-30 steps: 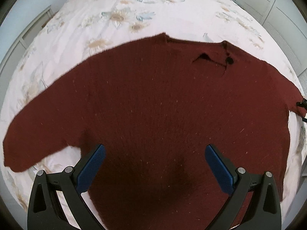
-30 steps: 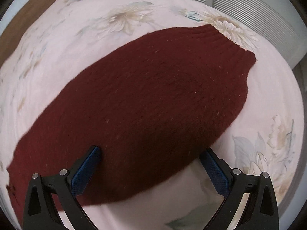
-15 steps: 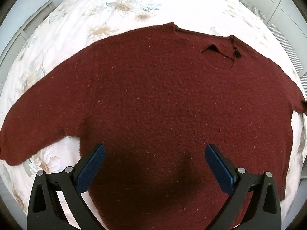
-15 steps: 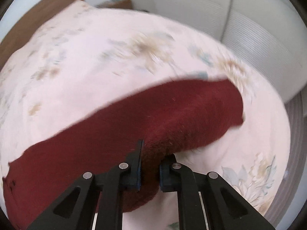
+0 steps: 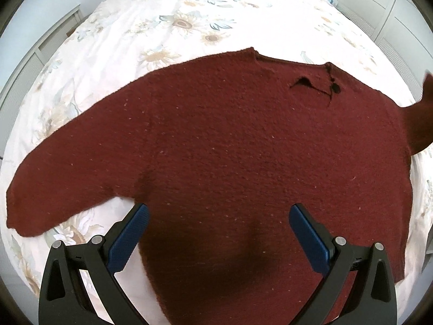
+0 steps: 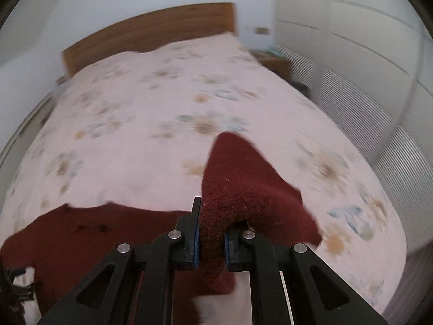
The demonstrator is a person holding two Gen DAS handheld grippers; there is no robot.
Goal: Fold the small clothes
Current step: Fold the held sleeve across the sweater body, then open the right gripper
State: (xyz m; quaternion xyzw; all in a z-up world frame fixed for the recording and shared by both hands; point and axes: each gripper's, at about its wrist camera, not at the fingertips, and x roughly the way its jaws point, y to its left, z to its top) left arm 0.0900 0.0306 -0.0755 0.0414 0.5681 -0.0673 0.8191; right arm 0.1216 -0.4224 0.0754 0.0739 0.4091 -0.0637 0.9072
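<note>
Since a second ago the right gripper (image 6: 211, 239) has gone from spread fingers lying either side of the sleeve to a tight pinch on it, and has swung up off the bed with the cloth in tow; the left wrist view has drawn back only a little over the sweater. That dark red knitted sweater (image 5: 232, 146) lies flat on the floral bedspread (image 5: 189, 19), neckline away from the camera, its far sleeve (image 5: 65, 173) stretched out to the left of the picture. The right sleeve (image 6: 243, 184) is bunched between the right fingers and stands up in a peak above the bed, its cuff end flopping over to the right; it also shows at the right edge of the left wrist view, raised. The left gripper (image 5: 217, 233) hangs above the lower body of the sweater with its fingers wide apart, gripping nothing. The step in hand looks to be folding this sleeve across the chest. To do it well, carry the sleeve low and level toward the middle so the loose cuff trails flat rather than doubling under, keep the fold line at the shoulder seam, and let the left fingers press the body down if the knit starts to drag. Thick wool will spring back, so lay it fully before letting go.
</note>
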